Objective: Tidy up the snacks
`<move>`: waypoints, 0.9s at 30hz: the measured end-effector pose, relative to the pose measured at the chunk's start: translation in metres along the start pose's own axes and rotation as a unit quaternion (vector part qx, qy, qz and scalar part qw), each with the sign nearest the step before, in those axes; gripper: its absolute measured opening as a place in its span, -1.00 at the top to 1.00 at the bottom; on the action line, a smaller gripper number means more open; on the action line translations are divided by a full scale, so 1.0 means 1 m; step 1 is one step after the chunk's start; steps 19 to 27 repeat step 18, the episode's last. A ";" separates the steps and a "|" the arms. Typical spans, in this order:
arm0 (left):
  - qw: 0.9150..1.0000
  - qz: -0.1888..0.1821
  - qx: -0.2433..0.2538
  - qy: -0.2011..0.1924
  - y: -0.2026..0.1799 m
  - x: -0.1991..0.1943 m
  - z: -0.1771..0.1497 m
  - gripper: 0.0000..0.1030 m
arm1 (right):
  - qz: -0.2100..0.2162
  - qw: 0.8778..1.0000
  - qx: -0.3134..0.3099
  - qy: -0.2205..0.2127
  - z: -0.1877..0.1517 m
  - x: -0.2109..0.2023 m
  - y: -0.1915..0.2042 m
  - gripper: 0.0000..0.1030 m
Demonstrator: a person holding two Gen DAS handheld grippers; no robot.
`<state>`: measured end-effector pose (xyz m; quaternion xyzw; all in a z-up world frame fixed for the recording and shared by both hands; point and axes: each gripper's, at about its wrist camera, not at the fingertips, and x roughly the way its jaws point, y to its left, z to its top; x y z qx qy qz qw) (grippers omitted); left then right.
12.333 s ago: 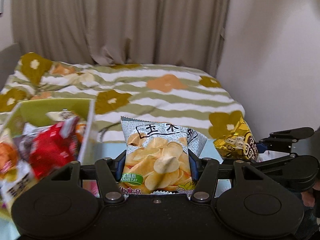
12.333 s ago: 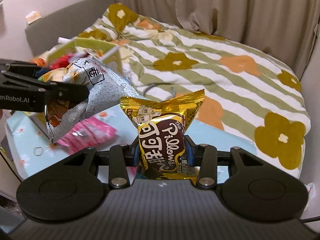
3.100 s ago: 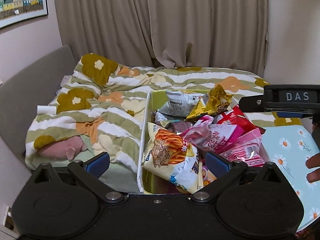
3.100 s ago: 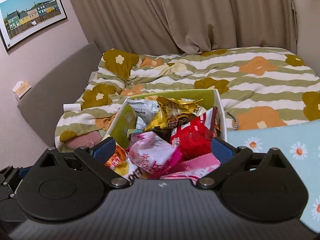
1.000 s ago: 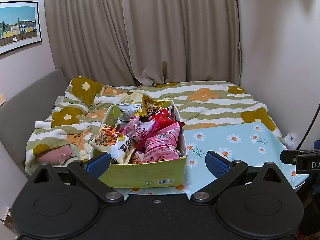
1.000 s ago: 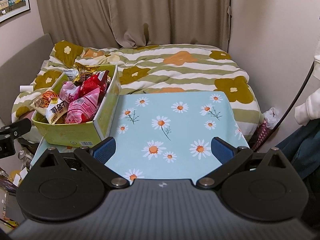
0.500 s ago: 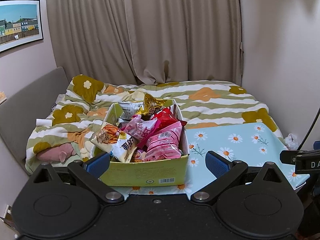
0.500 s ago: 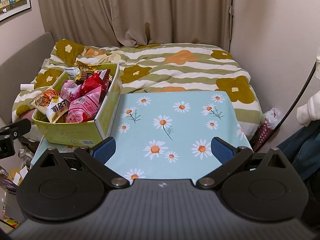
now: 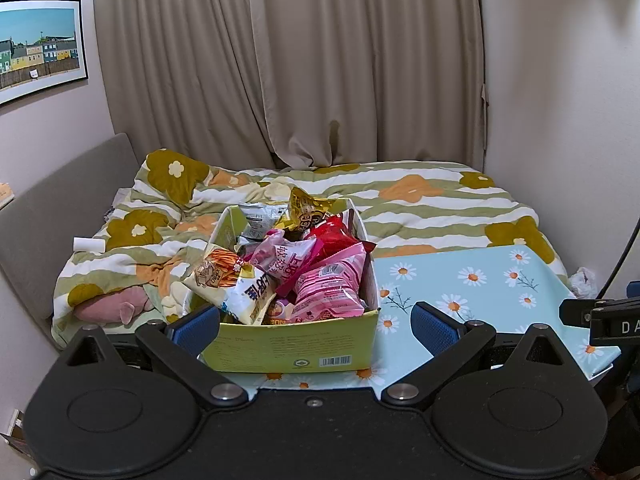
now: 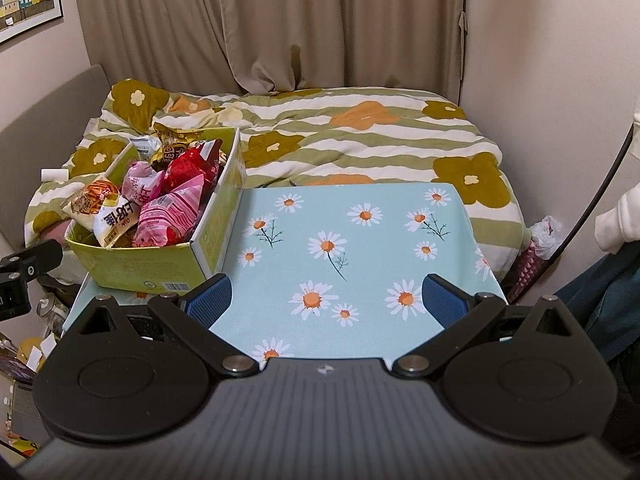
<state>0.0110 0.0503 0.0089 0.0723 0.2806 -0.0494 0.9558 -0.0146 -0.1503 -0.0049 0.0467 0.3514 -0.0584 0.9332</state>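
Several snack packets [image 9: 304, 268] sit heaped in a yellow-green cardboard box [image 9: 292, 348], filling it above the rim. Among them: a white and orange packet [image 9: 230, 280] leaning over the box's near-left edge, a pink striped packet [image 9: 330, 286] at the near right, a paler pink packet [image 9: 286, 258] in the middle, a red packet [image 9: 332, 236] behind it, a gold packet [image 9: 306, 212] standing at the far end, and a silver-white packet [image 9: 260, 216] at the far left. The box stands on the left end of a table covered with a light blue daisy-print cloth [image 10: 352, 240]; the box's near wall carries a barcode. The rest of the cloth to the right of the box carries no packets in either view. The left gripper [image 9: 316, 324] hangs in front of the box with its blue-padded fingers [image 9: 194, 324] spread wide, holding nothing. The right gripper [image 10: 326, 296] hovers over the near edge of the cloth, to the right of the box, fingers likewise spread wide and holding nothing. Beyond the table lies a bed with a green-striped, flower-print duvet [image 10: 360, 128], against beige curtains [image 9: 288, 64]. A framed picture of coloured houses [image 9: 40, 48] hangs on the left wall. A grey headboard [image 9: 60, 204] runs along the bed's left side.
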 end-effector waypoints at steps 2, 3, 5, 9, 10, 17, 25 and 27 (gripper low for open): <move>1.000 0.000 0.000 0.000 0.000 0.000 0.000 -1.00 | 0.001 1.000 0.000 0.000 0.000 0.000 -0.001 -1.00; 1.000 -0.001 0.000 -0.001 0.000 0.000 0.000 -1.00 | 0.000 1.000 0.000 0.000 0.000 0.000 -0.001 -1.00; 1.000 0.000 0.000 -0.001 0.001 0.000 0.000 -1.00 | 0.000 1.000 0.000 0.000 0.000 0.000 0.000 -1.00; 1.000 0.005 -0.004 -0.009 0.003 -0.002 0.000 -1.00 | 0.000 1.000 -0.001 -0.001 0.000 0.000 0.000 -1.00; 1.000 0.005 -0.004 -0.011 0.003 -0.002 0.001 -1.00 | 0.000 1.000 -0.001 0.000 0.000 0.000 -0.001 -1.00; 1.000 0.005 -0.006 -0.022 0.004 -0.003 0.002 -1.00 | 0.001 1.000 -0.001 -0.001 0.000 0.000 -0.001 -1.00; 1.000 0.006 -0.006 -0.020 0.004 -0.002 0.002 -1.00 | 0.000 1.000 -0.001 -0.001 0.000 0.000 -0.001 -1.00; 1.000 0.006 -0.006 -0.020 0.004 -0.002 0.002 -1.00 | 0.000 1.000 -0.001 -0.001 0.000 0.000 -0.001 -1.00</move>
